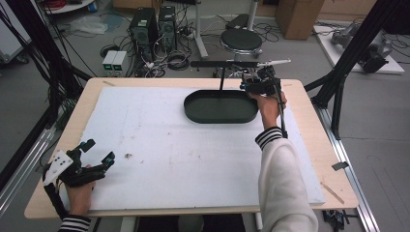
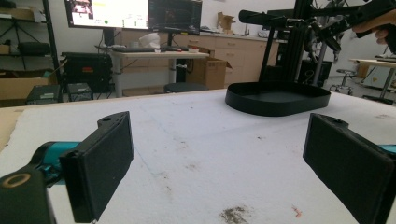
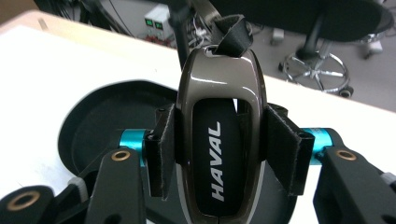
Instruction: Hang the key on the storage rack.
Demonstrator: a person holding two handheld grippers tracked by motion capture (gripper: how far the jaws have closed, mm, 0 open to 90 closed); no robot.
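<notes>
- The car key, a glossy dark fob with a black middle panel printed HAVAL, is clamped upright between the two pads of the right claw, one pad pressed on each of its long sides.
- A short black strap sticks out of the key's top end.
- In the high view the right claw is held up at the far right of the counter, over the right end of the black tray.
- The tray is a shallow oval dish with a low rim, lying on the white foam sheet toward the far side; its inside looks bare.
- Just behind the tray a thin black post carries a black crossbar, close to the right claw.
- The left claw rests at the near left corner of the counter, well apart from the tray, with its jaws spread wide and nothing between them; the left gripper view shows bare foam in the gap and the tray farther off.
- The foam carries a few small dark marks, one just right of the left claw.
- The wooden counter shows as a border round the foam.
- Beyond the far edge, on the floor, stand two computer towers, tangled cables and a black round stool.
</notes>
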